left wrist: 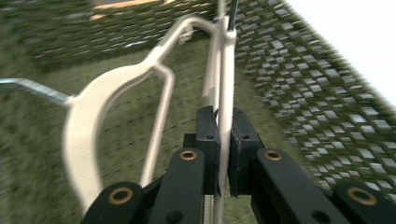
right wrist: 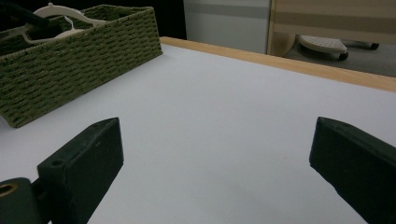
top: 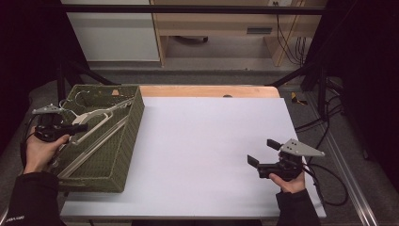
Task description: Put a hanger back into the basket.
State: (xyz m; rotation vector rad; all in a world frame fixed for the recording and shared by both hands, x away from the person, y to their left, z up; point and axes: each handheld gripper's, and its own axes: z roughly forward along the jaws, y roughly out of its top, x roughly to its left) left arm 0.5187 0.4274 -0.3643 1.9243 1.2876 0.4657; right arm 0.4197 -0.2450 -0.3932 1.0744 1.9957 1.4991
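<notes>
Left gripper view shows our left gripper (left wrist: 223, 140) clamped on the straight bar of a cream plastic clothes hanger (left wrist: 93, 112), curved shoulder leftward, inside the green woven basket (left wrist: 299, 84); our right gripper (right wrist: 217, 163) gapes empty.

Low in the middle of the frame, the left gripper (left wrist: 223, 140) has its two black jaws closed on the straight bar of a cream plastic hanger (left wrist: 227, 84), the pads pressing it from both sides. The bar runs up from between the jaws to the top centre. The hanger's curved shoulder sweeps down the left half of the frame, and its metal hook (left wrist: 32, 88) juts toward the left edge. Behind everything lies the blurred green woven basket (left wrist: 299, 88), its wall rising at the right.
</notes>
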